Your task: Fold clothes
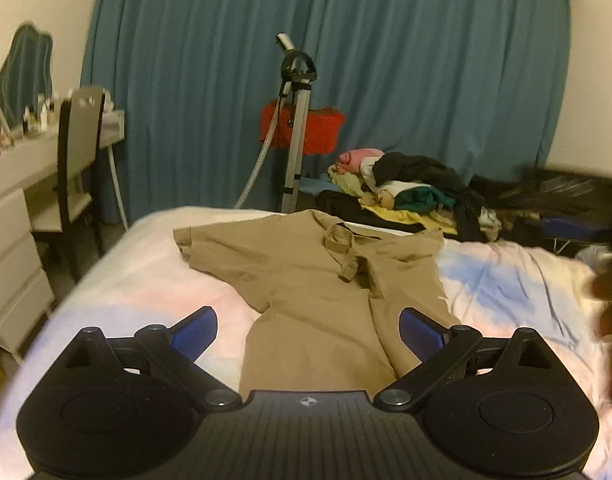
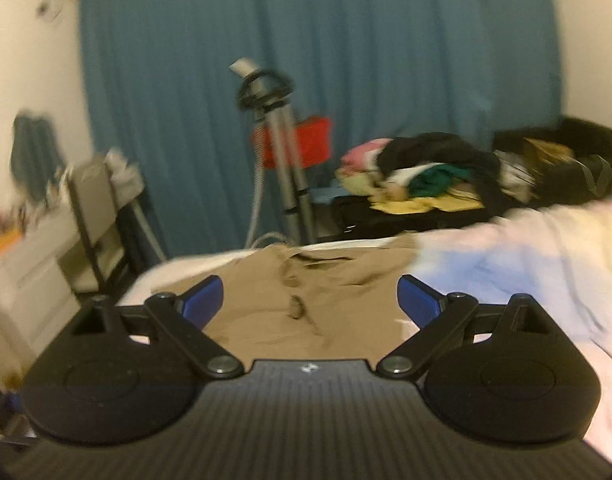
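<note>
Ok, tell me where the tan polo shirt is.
In the left wrist view the tan polo shirt lies spread on the bed, ahead of the open left claw, with the clothes pile beyond it.

A tan short-sleeved shirt lay spread on the pale bed, collar toward the far edge. The left gripper hung over its lower part, blue-padded fingers wide apart and holding nothing. Beyond the bed sat a heap of mixed clothes (black, pink, yellow, green) before a teal curtain.
</note>
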